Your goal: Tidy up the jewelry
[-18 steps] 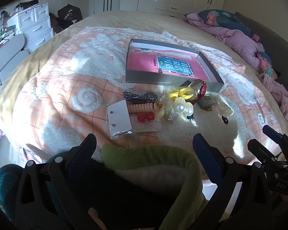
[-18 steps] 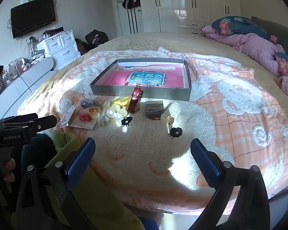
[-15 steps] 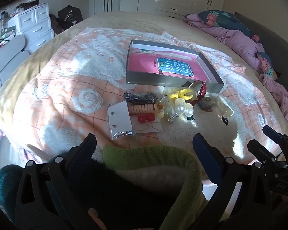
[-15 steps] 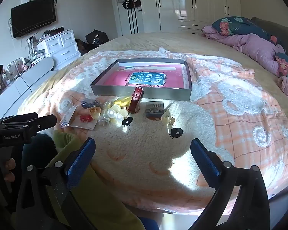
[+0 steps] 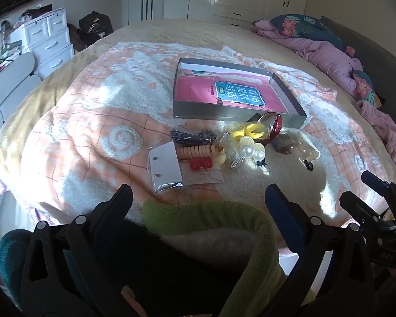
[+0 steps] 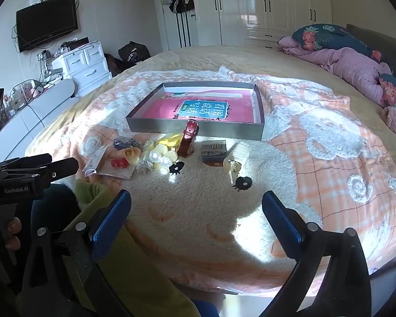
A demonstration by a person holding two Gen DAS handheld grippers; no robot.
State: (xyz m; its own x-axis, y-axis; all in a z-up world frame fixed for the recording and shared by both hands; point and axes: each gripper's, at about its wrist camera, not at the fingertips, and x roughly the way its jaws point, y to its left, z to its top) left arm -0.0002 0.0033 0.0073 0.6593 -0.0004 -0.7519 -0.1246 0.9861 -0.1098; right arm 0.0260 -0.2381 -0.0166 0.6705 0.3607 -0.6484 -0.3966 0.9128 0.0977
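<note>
While fingers gape, jewelry lies ahead.

Strewn in a loose cluster on the bedspread just before a shallow grey box: red watch strap leaning on the box wall, pearl clips, red earrings, coiled peach hair tie, dark beads, yellow ribbon.

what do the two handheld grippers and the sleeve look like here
Both are black plastic frames with round silver rivets. The right gripper carries textured blue pads on its fingers; the left gripper has the same build, and GenRobot.AI is printed in white on its side. The sleeve is fuzzy green fleece.
</note>
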